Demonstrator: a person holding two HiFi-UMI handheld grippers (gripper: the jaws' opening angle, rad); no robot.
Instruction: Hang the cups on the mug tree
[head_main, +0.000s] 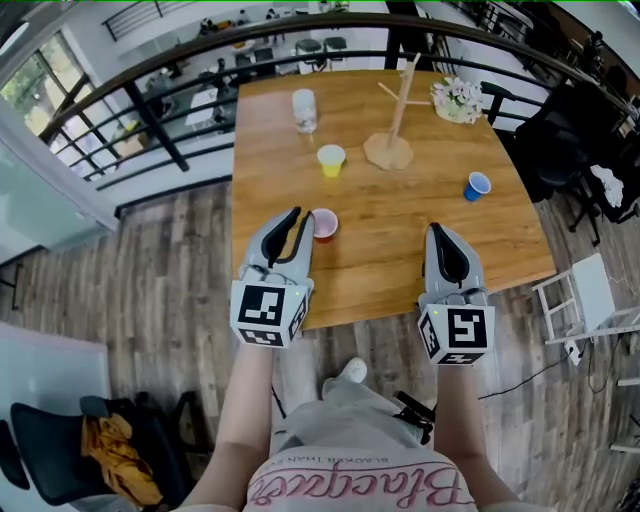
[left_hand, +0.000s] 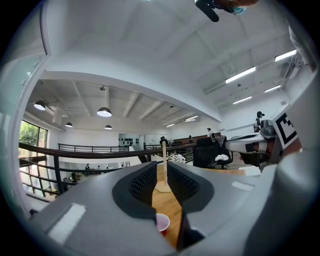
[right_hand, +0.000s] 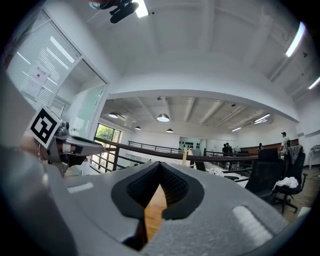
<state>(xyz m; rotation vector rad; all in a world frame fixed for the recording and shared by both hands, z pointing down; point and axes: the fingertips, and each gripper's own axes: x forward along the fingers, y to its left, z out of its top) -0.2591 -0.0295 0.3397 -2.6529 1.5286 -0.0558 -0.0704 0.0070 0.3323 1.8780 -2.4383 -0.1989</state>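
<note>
On the wooden table (head_main: 400, 250) the bare wooden mug tree (head_main: 391, 125) stands near the far edge. Around it are a clear cup (head_main: 304, 110), a yellow cup (head_main: 331, 160) and a blue cup (head_main: 478, 186). A red cup (head_main: 324, 225) sits near the front edge, just right of my left gripper (head_main: 293, 214). The left gripper view shows that gripper (left_hand: 162, 172) open by a narrow slit and holding nothing, with the red cup (left_hand: 161, 221) low in the gap and the mug tree (left_hand: 163, 152) beyond. My right gripper (head_main: 441, 233) hovers over the front right of the table. Its tips (right_hand: 160, 167) are shut and empty.
A bunch of white flowers (head_main: 458, 98) stands at the table's far right corner. A dark railing (head_main: 150, 110) curves round behind the table. A black chair (head_main: 560, 140) and a white rack (head_main: 590, 300) stand to the right. The person stands at the table's near edge.
</note>
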